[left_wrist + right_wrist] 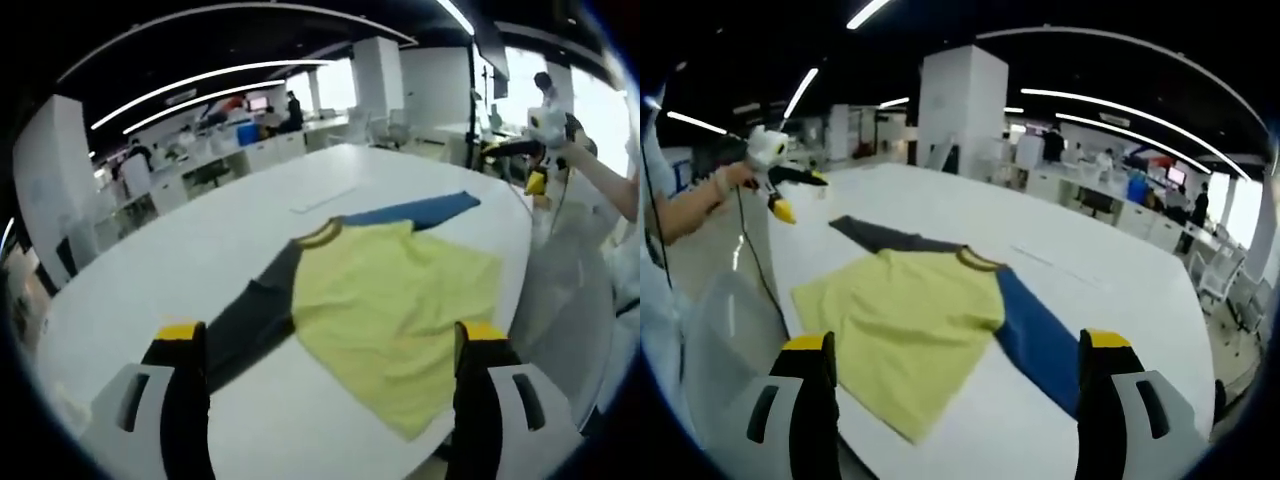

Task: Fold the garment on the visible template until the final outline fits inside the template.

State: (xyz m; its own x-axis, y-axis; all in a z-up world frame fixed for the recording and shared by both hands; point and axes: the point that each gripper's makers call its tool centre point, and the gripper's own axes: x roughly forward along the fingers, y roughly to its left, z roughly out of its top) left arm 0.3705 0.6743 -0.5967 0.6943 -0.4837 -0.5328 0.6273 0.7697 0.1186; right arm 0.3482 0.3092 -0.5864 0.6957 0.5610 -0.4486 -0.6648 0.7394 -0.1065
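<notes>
A yellow T-shirt (395,300) lies flat on the white table (200,260), with a dark grey sleeve (255,315) on one side and a blue sleeve (420,210) on the other. Its collar (320,234) points toward the table's middle. My left gripper (330,335) hovers open above the near hem, nothing between its yellow-tipped jaws. In the right gripper view the same T-shirt (905,315) shows with its blue sleeve (1040,335) nearest, and my right gripper (955,345) stands open over it. Each gripper shows in the other's view, held off the table edge: right gripper (535,150), left gripper (780,180).
A faint thin marking (322,198) lies on the table beyond the collar. The shirt's hem reaches close to the table's curved edge (500,350). A person's hand (725,180) holds the left gripper. Desks, chairs, a white pillar (960,100) and people stand far behind.
</notes>
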